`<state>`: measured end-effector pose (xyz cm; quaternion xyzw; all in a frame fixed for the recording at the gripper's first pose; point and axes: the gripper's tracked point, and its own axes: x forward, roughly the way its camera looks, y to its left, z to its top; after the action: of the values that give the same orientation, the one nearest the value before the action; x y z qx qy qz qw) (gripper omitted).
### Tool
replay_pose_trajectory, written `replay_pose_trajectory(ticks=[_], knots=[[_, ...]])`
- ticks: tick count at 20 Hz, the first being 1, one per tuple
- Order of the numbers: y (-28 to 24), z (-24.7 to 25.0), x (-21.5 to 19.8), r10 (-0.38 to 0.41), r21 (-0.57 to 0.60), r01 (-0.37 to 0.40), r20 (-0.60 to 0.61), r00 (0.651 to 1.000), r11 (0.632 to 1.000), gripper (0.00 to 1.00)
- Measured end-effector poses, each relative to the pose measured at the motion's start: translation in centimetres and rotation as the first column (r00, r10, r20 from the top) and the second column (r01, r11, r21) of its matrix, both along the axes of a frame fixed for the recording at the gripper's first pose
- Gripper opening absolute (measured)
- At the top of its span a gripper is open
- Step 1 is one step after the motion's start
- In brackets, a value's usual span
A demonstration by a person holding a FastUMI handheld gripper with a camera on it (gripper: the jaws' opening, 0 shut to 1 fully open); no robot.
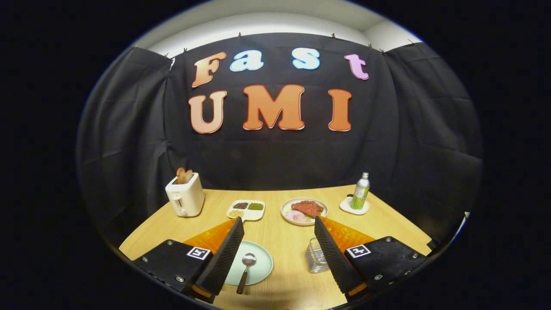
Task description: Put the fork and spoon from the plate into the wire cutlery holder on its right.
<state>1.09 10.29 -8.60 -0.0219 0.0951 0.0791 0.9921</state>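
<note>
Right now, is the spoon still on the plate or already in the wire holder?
On the plate: the spoon lies across the pale plate; the wire holder stands apart, between the open gripper fingers.

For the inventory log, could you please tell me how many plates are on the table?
2 round plates: a pale green plate holding a spoon, partly behind the open jaws' left finger; a food plate beyond, left of the bottle. Part of the table is hidden.

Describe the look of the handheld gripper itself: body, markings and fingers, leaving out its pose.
The gripper has two wedge-shaped fingers with finely ribbed inner faces. Each finger sits on a flat black block fastened with small silver screws, and each block carries a square black-and-white marker tag. A translucent orange part shows behind each finger. No cables or sleeve are visible.
</note>
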Motion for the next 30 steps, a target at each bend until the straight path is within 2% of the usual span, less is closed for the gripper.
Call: replay_pose_trajectory(ticks=[6,10,14,18,23,28,30], knots=[[3.8,-9.4,1.3,0.036,-0.053,-0.048,-0.21,0.977,0.997,0.99],[4.7,-15.8,1.1,0.022,-0.118,-0.07,-0.365,0.931,0.991,0.99],[5.5,-19.3,0.6,0.011,-0.145,-0.087,-0.456,0.89,0.986,0.98],[5.8,-20.5,0.7,0.012,-0.165,-0.107,-0.494,0.869,0.981,0.85],[5.8,-21.7,0.2,-0.01,-0.153,-0.09,-0.551,0.834,0.984,0.58],[6.2,-22.9,0.0,-0.01,-0.173,-0.111,-0.577,0.817,0.979,0.43],[6.1,-23.3,0.0,-0.023,-0.176,-0.099,-0.585,0.811,0.979,0.33]])
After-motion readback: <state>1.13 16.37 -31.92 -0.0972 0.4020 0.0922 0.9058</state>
